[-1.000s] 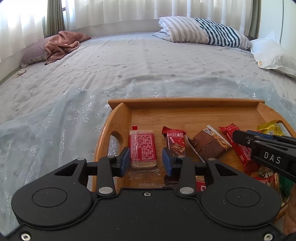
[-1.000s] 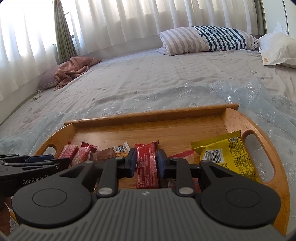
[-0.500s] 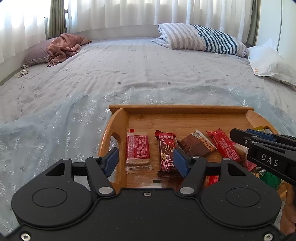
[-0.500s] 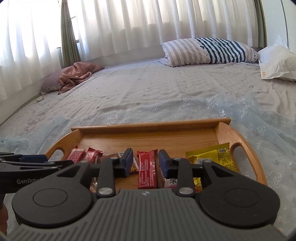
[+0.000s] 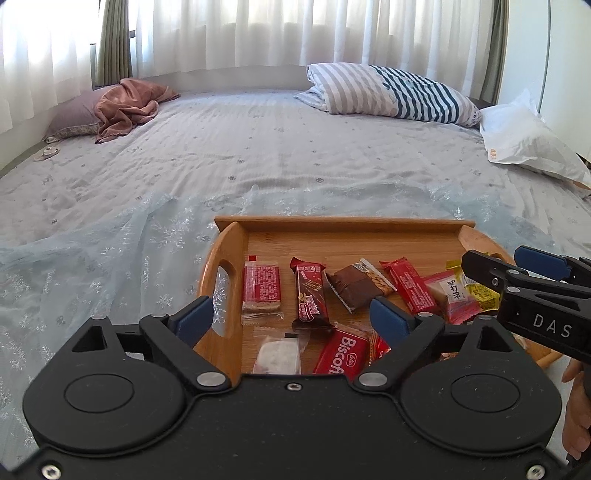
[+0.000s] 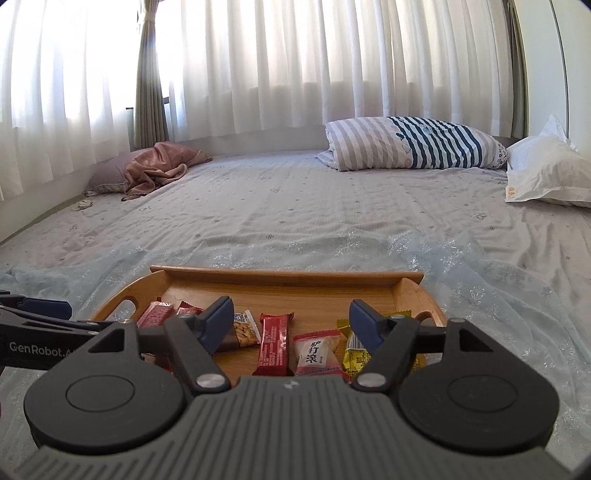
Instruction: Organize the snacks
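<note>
1. Left gripper [image 5: 291,317] above the near left part of the wooden tray [image 5: 343,223], blue pads spread wide and opening further, nothing clamped between them.
2. Right gripper [image 6: 290,325] above the near middle of the same tray, pads likewise wide apart and opening, gripping nothing; snacks seen in the gap lie flat on the tray floor below.
3. Tray resting on a pale lace cloth [image 5: 122,243] spread over the bed [image 5: 258,147], cut-out handles at its left and right ends.
4. Across the tray, left to right: clear-wrapped red wafer pack [image 5: 261,288]; dark red chocolate bar [image 5: 311,293]; brown packet [image 5: 356,286], tilted; red bar [image 5: 410,290], slanted; pink-and-white sweet [image 5: 448,295]; yellow packet [image 5: 476,291], partly hidden behind the right gripper.
5. Nearer the camera: a clear bag with a pale cake [image 5: 279,352] and a red Biscoff pack [image 5: 343,354], side by side, partly cut off by the left gripper's body.
6. Far end of the bed: striped pillow [image 5: 391,92], white pillow [image 5: 524,140] at far right, pink blanket [image 5: 129,105] bunched at far left, white curtains [image 5: 295,33] behind.
</note>
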`<state>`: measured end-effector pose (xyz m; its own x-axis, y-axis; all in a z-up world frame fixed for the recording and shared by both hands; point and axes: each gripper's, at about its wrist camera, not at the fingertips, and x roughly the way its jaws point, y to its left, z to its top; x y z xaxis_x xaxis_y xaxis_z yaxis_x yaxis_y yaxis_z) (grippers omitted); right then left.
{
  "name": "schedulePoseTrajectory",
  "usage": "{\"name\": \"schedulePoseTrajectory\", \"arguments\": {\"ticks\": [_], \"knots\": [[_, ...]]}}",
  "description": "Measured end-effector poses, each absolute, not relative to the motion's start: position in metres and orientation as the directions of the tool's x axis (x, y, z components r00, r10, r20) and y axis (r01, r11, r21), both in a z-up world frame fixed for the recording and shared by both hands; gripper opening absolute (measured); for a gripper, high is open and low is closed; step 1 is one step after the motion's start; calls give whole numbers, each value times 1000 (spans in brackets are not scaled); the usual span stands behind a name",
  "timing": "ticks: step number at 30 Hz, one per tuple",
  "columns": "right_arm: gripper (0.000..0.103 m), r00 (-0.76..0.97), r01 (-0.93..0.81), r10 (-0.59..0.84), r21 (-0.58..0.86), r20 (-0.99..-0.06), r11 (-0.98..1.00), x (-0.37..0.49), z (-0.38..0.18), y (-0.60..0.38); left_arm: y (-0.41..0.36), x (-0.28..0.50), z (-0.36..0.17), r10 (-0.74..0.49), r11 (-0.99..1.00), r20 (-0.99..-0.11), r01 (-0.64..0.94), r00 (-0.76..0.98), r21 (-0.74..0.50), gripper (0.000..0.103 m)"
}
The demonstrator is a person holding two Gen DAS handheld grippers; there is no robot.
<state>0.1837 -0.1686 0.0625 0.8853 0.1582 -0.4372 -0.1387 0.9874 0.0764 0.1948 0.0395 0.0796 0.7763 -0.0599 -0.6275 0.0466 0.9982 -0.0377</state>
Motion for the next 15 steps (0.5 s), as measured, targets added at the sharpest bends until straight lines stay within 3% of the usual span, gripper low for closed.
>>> {"name": "schedulePoseTrajectory", "arguments": {"ticks": [15], "knots": [[93,910,-147,153,45,-385,988,141,75,-179,39,147,99,-92,996,-599,68,795,-64,102]]}}
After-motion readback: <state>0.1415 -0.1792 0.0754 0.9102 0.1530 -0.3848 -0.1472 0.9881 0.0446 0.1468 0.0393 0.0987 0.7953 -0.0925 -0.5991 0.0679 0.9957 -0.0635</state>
